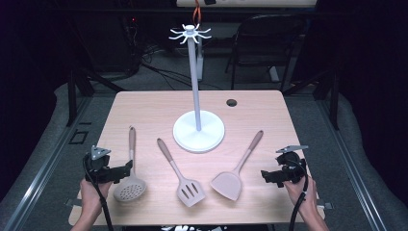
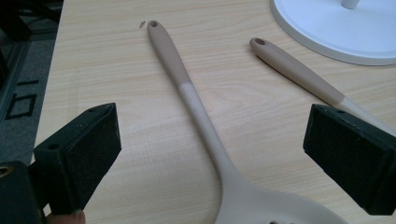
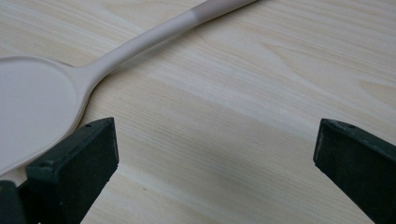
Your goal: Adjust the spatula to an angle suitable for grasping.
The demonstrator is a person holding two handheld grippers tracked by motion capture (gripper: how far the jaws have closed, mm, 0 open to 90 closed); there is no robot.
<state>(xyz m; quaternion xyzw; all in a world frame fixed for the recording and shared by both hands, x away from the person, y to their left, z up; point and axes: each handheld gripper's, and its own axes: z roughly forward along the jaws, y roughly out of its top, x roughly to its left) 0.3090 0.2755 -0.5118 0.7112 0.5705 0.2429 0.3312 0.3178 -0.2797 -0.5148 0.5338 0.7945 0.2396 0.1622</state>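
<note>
Both your grippers wait spread wide at the desk's (image 1: 144, 103) near edge.

Left gripper (image 1: 129, 168): fingers open, just left of the skimmer (image 1: 130, 185). Right gripper (image 1: 264, 175): fingers open, just right of the solid turner (image 1: 228, 183). The slotted turner (image 1: 190, 191) lies between them; bare wood separates all three from the stand (image 1: 198, 131).

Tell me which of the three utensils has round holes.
The skimmer, leftmost by the left tongs; the middle turner has slots, the right spatula is solid.
</note>
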